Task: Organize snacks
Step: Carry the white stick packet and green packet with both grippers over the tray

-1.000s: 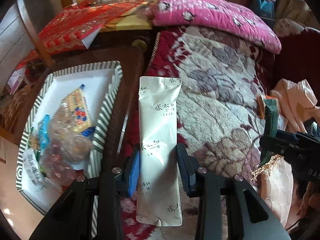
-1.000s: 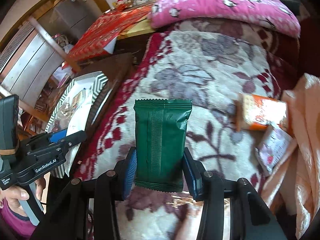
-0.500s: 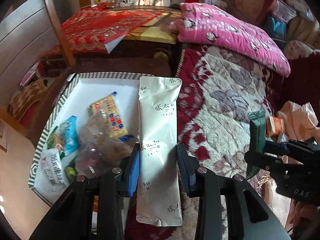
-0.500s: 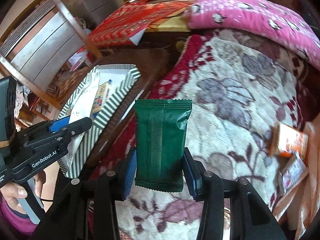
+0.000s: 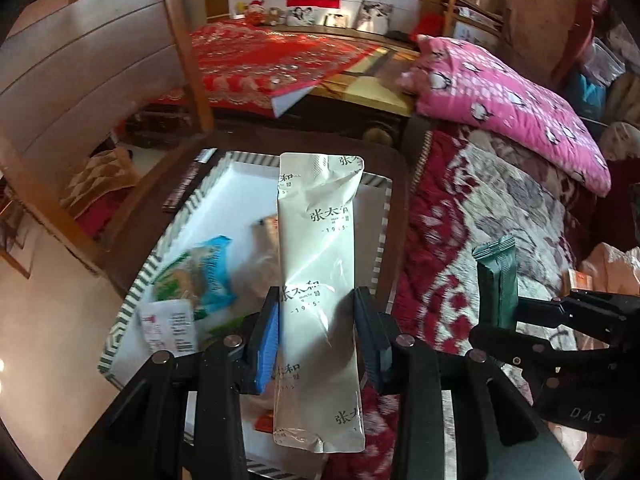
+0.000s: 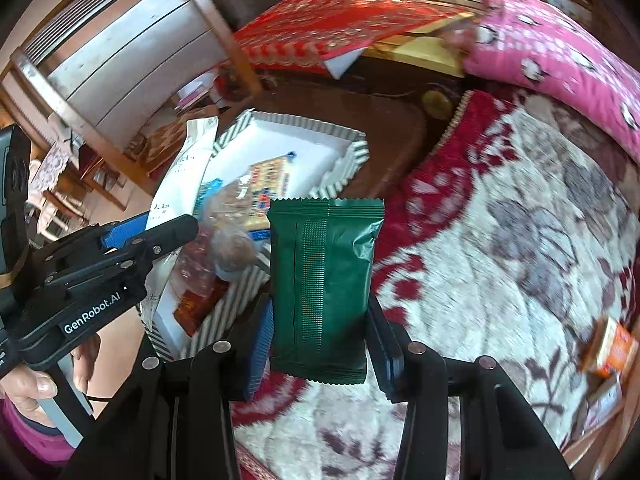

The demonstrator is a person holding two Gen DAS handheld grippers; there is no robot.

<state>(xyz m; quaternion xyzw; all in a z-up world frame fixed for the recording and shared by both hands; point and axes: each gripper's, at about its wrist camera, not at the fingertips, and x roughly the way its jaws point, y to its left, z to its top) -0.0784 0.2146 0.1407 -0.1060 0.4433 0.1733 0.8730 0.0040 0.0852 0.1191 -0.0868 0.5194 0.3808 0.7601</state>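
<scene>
My left gripper [image 5: 318, 336] is shut on a long cream snack packet [image 5: 318, 280] that stands upright over the white tray with a striped rim [image 5: 244, 196]. The tray holds several snacks, among them a blue-green bag [image 5: 200, 272] and a yellow cracker pack [image 6: 268, 188]. My right gripper [image 6: 320, 336] is shut on a dark green packet [image 6: 324, 280], held above the tray's near corner and the floral blanket [image 6: 500, 264]. In the left wrist view the green packet [image 5: 496, 280] shows to the right; in the right wrist view the cream packet [image 6: 184, 176] shows to the left.
The tray rests on a dark brown table [image 5: 312, 140] beside the blanket-covered bed. An orange snack box [image 6: 612, 346] lies on the blanket at the right. A pink pillow [image 5: 508, 100] and a red cloth [image 5: 272, 60] lie farther back. A wooden chair post [image 5: 184, 44] rises at the left.
Both grippers have carried their packets leftward from over the blanket toward the tray. The cream packet now hangs over the tray; the green one has reached its near edge.
</scene>
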